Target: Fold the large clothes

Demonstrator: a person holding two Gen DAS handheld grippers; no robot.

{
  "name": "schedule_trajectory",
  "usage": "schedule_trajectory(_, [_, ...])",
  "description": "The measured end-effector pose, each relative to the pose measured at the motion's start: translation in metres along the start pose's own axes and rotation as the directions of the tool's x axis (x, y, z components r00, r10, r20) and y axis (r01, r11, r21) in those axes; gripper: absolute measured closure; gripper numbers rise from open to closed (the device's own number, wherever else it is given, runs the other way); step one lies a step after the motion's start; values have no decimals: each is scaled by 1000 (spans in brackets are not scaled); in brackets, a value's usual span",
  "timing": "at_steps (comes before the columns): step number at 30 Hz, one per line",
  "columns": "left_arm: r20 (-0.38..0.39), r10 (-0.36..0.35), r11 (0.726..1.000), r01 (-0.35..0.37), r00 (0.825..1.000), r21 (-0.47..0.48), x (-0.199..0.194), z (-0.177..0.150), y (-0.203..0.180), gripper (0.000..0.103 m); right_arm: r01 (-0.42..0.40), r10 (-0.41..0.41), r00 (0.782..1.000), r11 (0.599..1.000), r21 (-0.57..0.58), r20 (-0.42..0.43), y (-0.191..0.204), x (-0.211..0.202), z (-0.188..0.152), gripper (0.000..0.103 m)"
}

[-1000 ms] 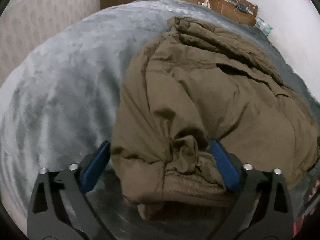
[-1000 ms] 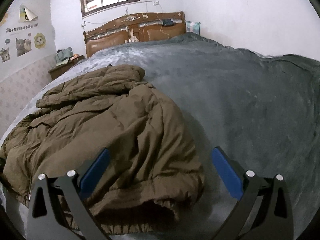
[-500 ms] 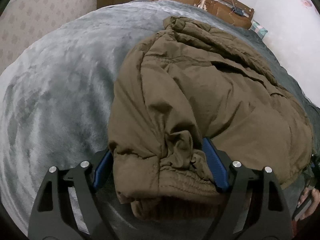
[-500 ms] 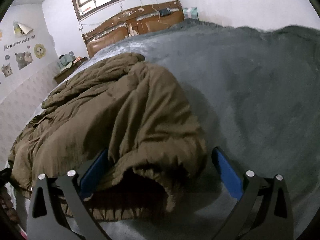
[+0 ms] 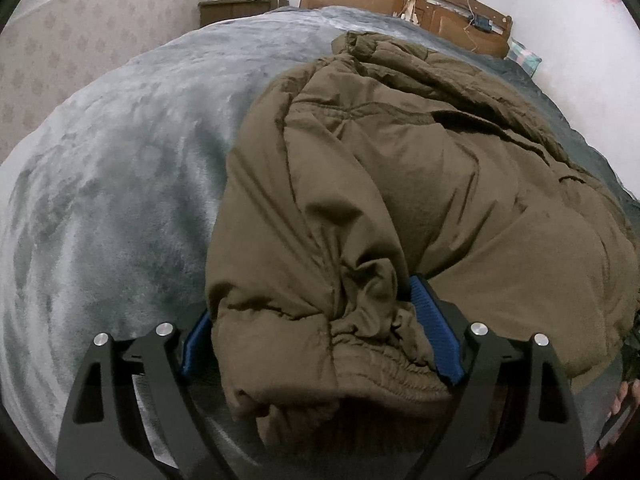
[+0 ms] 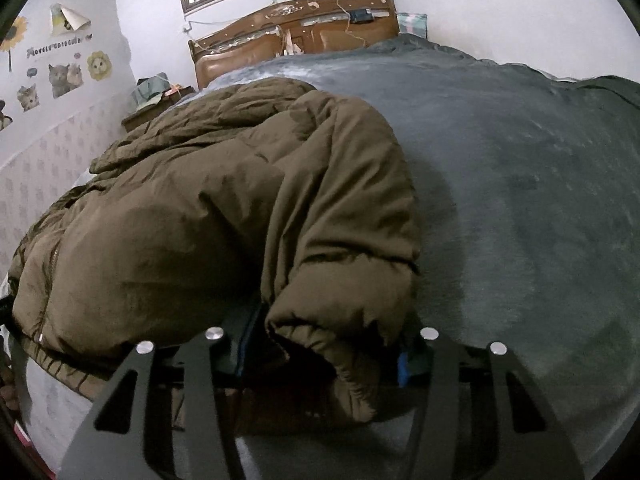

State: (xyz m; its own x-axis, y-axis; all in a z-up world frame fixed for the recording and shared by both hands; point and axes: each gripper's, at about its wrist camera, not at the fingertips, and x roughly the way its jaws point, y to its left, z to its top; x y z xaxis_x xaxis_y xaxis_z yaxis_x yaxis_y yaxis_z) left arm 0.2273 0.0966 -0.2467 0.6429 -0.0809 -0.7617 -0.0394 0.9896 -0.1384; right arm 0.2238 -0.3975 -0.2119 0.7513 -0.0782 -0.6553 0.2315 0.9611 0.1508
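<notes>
A bulky olive-brown padded jacket (image 5: 400, 160) lies crumpled on a bed covered by a grey plush blanket (image 5: 120, 180). My left gripper (image 5: 308, 308) is at the jacket's near left corner, and its blue pads (image 5: 436, 332) press on a thick bunch of hem and elastic cuff. In the right wrist view the jacket (image 6: 200, 220) fills the left half. My right gripper (image 6: 328, 340) is low over the near right corner. Its jaws are closing, with a fold of the hem bunched between them. Fabric mostly hides its pads (image 6: 402, 364).
A worn wooden headboard (image 6: 296, 28) stands at the far end of the bed, with a nightstand (image 5: 236, 8) holding a bag beside it. The blanket (image 6: 520, 200) spreads wide to the right of the jacket. A person's fingers (image 5: 624, 396) show at the lower right edge.
The left jaws narrowed onto the hem bunch. The right gripper sank onto the jacket's near corner, and its wide-open jaws drew in around the fold.
</notes>
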Motion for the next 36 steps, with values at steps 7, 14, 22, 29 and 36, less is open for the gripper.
schedule_trajectory(7, [-9, -12, 999, 12, 1000, 40, -13, 6, -8, 46, -10, 10, 1000, 999, -31, -17, 2, -8, 5, 66])
schedule_trajectory(14, [3, -30, 994, 30, 1000, 105, -27, 16, -16, 63, -27, 25, 999, 993, -116, -20, 9, -21, 17, 76])
schedule_trajectory(22, [51, -97, 991, 91, 994, 98, -44, 34, -13, 68, -57, 59, 998, 987, -153, 8, 17, -35, 32, 79])
schedule_trajectory(29, [73, -95, 986, 84, 993, 144, -51, 43, -24, 72, -83, 89, 995, 984, -155, 36, 21, -40, 47, 82])
schedule_trajectory(36, [121, -157, 979, 138, 980, 152, -74, 70, -32, 73, -120, 133, 987, 983, -141, 88, 24, -59, 75, 82])
